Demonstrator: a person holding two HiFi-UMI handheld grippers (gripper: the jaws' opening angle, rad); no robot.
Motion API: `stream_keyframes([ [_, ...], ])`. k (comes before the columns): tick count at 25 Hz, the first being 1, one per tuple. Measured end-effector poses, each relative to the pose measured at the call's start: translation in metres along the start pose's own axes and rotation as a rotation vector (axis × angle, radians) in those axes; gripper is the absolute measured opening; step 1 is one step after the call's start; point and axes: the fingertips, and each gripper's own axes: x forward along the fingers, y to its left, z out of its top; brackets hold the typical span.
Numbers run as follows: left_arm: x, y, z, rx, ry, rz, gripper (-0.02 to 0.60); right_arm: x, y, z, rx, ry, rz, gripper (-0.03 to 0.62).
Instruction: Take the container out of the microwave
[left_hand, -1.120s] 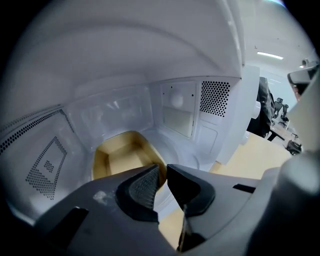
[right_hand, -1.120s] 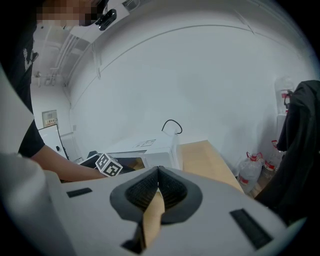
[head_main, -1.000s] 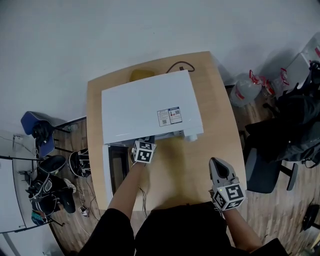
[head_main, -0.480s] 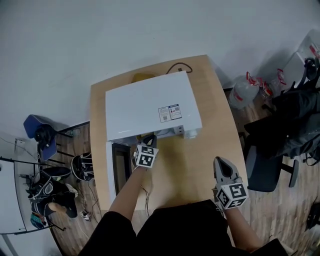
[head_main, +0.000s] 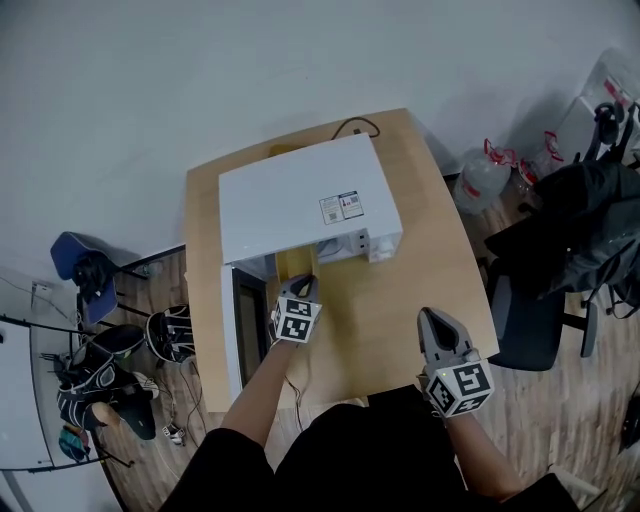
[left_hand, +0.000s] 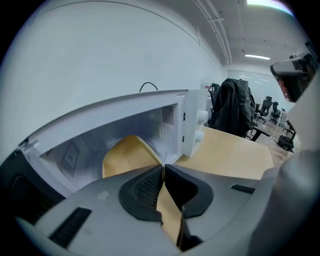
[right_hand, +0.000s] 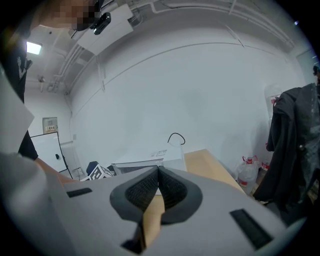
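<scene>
A white microwave (head_main: 300, 200) stands on the wooden table (head_main: 400, 290) with its door (head_main: 245, 330) swung open to the left. A yellow container (head_main: 293, 264) sticks out of the front of the opening. My left gripper (head_main: 303, 287) is just in front of it, shut on the container's near rim. In the left gripper view the jaws meet at the tip (left_hand: 163, 167), and the yellow container (left_hand: 127, 155) runs from there back into the white cavity. My right gripper (head_main: 437, 325) hovers over the table's right front, shut with nothing in it (right_hand: 158, 172).
A black cable (head_main: 355, 125) and a yellow object (head_main: 285, 150) lie behind the microwave. Right of the table are water bottles (head_main: 480, 175) and a chair with a dark jacket (head_main: 570, 240). A blue chair (head_main: 75, 270) and shoes (head_main: 100, 370) sit on the floor at left.
My left gripper has drawn back from the microwave opening toward me, and the yellow container has come forward with it. The right gripper has shifted slightly.
</scene>
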Motion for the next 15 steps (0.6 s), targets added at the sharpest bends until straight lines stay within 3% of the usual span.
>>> stream_keyframes([
  [8,-0.057,-0.028,-0.012,-0.030,-0.057,-0.021,0.025,-0.026,0.032,-0.009,-0.021,-0.017,0.012,0.060],
  [15,-0.129,-0.049,-0.017,-0.108,-0.127,-0.024,0.025,-0.049,0.070,-0.013,-0.027,-0.037,0.027,0.060],
])
